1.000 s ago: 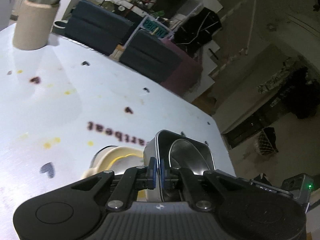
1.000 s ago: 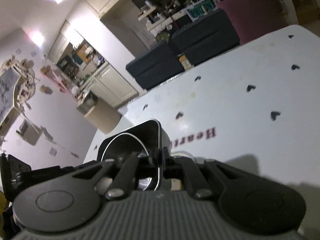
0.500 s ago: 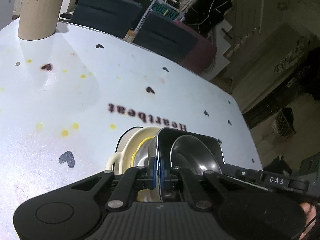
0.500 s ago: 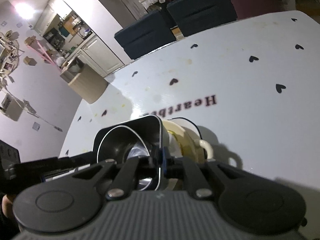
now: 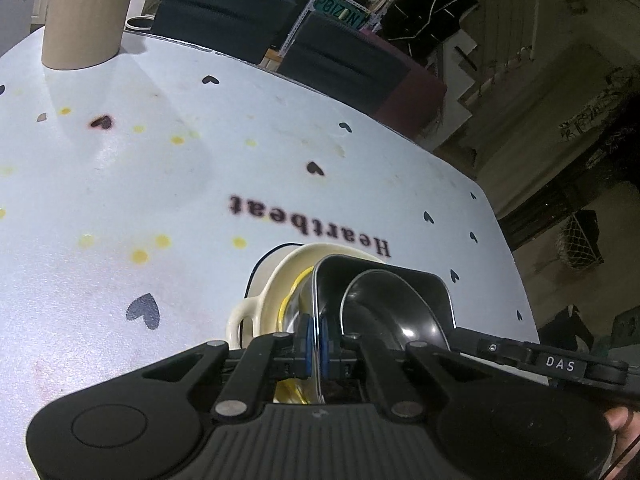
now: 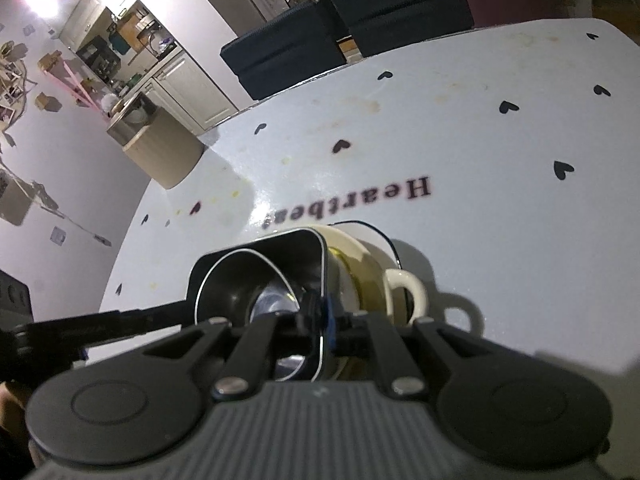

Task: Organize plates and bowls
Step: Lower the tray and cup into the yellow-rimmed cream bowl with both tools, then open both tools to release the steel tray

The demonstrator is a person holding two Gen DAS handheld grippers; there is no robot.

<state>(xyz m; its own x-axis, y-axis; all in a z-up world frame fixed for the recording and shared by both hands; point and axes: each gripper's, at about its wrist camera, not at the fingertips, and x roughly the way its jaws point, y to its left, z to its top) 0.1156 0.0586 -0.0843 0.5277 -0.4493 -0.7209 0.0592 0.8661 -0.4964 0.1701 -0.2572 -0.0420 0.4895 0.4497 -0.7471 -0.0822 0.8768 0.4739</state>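
A rectangular steel tray [image 5: 416,284] with a round steel bowl [image 5: 384,312] inside it sits low over a cream bowl with side handles [image 5: 272,296]. My left gripper [image 5: 316,340] is shut on the tray's left rim. My right gripper [image 6: 322,316] is shut on the opposite rim of the same steel tray [image 6: 256,256], with the steel bowl [image 6: 244,284] inside and the cream bowl [image 6: 360,256] just below. Whether the tray touches the cream bowl is hidden.
The white tablecloth [image 5: 160,184] has black hearts and the word "Heartbeat". A beige cylindrical container [image 5: 86,12] stands at the far left corner; it also shows in the right wrist view [image 6: 160,148]. Dark chairs [image 5: 344,68] line the far edge.
Both grippers have carried the tray with the steel bowl downward and over the cream bowl. The cream bowl now shows much more beneath the tray.
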